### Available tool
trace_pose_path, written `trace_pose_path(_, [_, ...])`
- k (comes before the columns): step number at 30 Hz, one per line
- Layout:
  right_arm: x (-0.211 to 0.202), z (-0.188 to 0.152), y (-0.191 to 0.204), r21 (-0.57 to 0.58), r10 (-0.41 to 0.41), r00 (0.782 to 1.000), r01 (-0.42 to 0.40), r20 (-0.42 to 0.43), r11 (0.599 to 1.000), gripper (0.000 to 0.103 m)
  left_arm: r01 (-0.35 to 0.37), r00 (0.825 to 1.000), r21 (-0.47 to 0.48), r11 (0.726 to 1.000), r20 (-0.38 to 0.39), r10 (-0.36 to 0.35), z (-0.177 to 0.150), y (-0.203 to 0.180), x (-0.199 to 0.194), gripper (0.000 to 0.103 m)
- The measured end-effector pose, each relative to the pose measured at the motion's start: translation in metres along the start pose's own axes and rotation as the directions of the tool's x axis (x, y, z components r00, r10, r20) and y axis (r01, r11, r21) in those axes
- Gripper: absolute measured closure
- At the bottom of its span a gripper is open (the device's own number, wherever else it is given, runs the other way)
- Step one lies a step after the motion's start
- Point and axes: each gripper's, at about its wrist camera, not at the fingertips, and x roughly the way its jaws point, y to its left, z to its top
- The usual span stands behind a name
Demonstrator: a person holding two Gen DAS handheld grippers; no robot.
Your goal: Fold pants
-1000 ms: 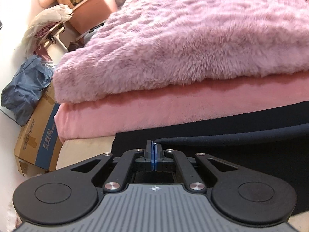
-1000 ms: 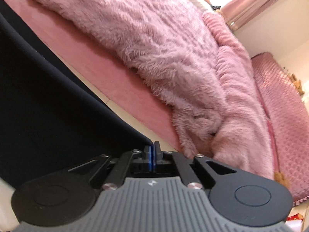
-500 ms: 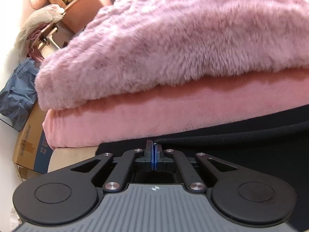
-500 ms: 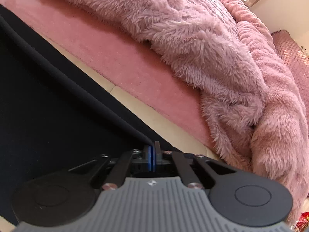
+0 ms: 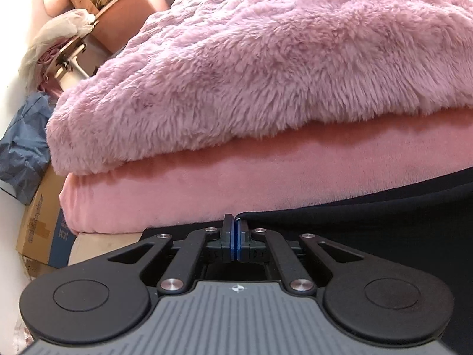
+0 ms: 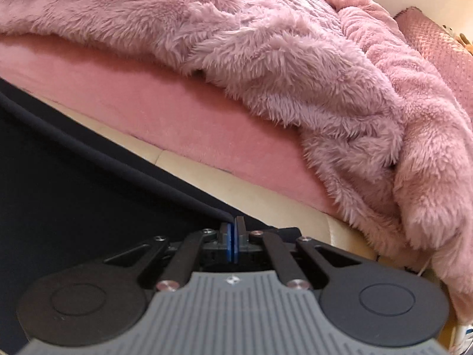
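Pinching corners of the dark pants (image 5: pixel 369 222), the left gripper (image 5: pixel 235 222) and right gripper (image 6: pixel 232 222) have jaws pressed together on the fabric edge. Pants lie on the cream surface (image 6: pixel 266 189) beside a pink mattress (image 5: pixel 266 177) under a fluffy blanket (image 5: pixel 266 59); most of the garment is cut off.

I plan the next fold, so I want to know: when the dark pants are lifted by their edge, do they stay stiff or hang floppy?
Probably floppy: the dark pants sag between the shut left hand-held gripper and right hand-held gripper. Likely light, since thin pinches carry them.
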Motion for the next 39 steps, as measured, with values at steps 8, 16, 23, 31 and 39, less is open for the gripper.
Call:
trace_pose_path(8, [-0.004, -0.005, 0.002, 0.071, -0.025, 0.998, 0.021, 0.054, 0.997, 0.089, 0.0, 0.994, -0.005, 1.0, 0.108, 0.0, -0.006, -0.001, -0.013, 0.052])
trace_pose_path(16, [-0.06, -0.026, -0.003, 0.178, -0.094, 0.975, 0.058, 0.201, 0.982, 0.036, 0.132, 0.971, -0.05, 0.99, 0.209, -0.119, -0.021, -0.007, -0.067, 0.049])
trace_pose_path(23, [-0.103, -0.117, -0.039, 0.623, -0.079, 0.979, -0.056, 0.188, 0.78, 0.041, 0.354, 0.929, -0.246, 0.902, 0.208, -0.307, -0.07, -0.009, -0.082, 0.053])
trace_pose_path(31, [-0.075, -0.212, -0.064, 0.941, 0.028, 0.965, -0.259, 0.259, 0.219, 0.051, 0.322, 0.946, -0.252, 0.913, 0.123, -0.3, -0.084, -0.034, -0.067, 0.065])
trace_pose_path(39, [-0.061, -0.204, -0.06, 0.957, -0.045, 0.974, -0.207, 0.22, 0.203, 0.094, 0.267, 0.962, -0.215, 0.939, 0.007, -0.272, -0.084, -0.05, -0.058, 0.086])
